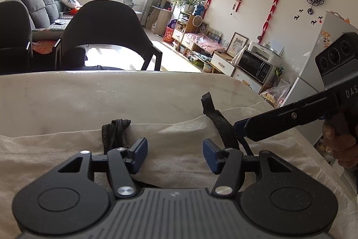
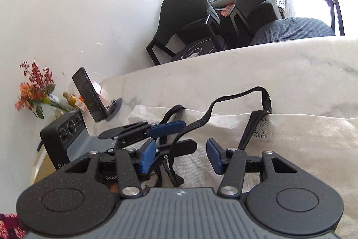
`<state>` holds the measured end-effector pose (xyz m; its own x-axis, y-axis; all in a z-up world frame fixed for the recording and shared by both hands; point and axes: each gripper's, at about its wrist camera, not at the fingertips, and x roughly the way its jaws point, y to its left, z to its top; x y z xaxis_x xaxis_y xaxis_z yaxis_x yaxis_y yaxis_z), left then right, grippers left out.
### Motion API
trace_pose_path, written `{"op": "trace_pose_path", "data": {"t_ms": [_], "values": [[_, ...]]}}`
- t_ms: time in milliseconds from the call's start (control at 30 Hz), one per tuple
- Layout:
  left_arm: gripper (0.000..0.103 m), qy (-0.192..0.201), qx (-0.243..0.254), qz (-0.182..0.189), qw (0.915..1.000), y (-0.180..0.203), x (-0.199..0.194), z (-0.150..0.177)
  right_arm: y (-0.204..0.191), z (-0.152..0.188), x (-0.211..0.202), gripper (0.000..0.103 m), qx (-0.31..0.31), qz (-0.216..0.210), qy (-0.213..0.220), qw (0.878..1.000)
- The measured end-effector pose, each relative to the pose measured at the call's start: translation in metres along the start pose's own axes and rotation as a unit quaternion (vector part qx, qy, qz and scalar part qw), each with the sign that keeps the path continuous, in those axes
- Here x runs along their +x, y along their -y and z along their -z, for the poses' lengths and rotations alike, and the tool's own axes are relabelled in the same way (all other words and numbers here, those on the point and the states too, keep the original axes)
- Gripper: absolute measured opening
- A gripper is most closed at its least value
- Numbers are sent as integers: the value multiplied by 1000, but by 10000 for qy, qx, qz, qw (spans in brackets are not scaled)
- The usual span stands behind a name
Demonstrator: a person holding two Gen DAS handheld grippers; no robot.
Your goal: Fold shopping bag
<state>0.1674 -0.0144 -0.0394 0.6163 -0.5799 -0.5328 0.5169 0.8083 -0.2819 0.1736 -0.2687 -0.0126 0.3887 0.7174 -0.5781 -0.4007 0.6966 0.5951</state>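
Note:
A cream cloth shopping bag (image 1: 174, 131) lies flat on the pale marble table (image 1: 89, 93), its black webbing handles (image 1: 114, 133) at its far edge. My left gripper (image 1: 175, 155) hovers open over the bag with only cloth between its blue pads. My right gripper (image 1: 240, 127) reaches in from the right, its tip by the right-hand handle (image 1: 214, 113). In the right wrist view the right gripper (image 2: 181, 158) is open above the bag (image 2: 290, 138). A black handle strap (image 2: 237, 95) loops up and drops between its fingers, and neither pad presses on it. The left gripper (image 2: 176, 136) sits just beyond.
Two dark chairs (image 1: 107, 26) stand past the table's far edge. A phone on a stand (image 2: 89, 95) and a vase of flowers (image 2: 33, 86) sit at the table's left end. A person's hand (image 1: 342, 145) holds the right gripper's grip.

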Motion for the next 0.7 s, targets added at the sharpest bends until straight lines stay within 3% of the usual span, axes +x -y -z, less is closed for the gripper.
{"op": "trace_pose_path", "data": {"t_ms": [67, 133, 200, 467, 700], "values": [[61, -13, 53, -4, 10000, 2, 1, 0, 2, -1, 8, 43, 53, 69, -70, 9999], [61, -25, 106, -22, 9999, 4, 1, 0, 3, 0, 9, 17, 118, 87, -59, 9999], [62, -26, 113, -16, 9999, 3, 1, -1, 5, 1, 5, 10, 176, 160, 19, 9997], [62, 43, -249, 217, 9994, -10, -1, -1, 11, 21, -24, 10, 557, 345, -35, 9978], [62, 75, -436, 266, 9987, -13, -3, -1, 24, 47, -22, 11, 1854, -352, -143, 9819]]}}
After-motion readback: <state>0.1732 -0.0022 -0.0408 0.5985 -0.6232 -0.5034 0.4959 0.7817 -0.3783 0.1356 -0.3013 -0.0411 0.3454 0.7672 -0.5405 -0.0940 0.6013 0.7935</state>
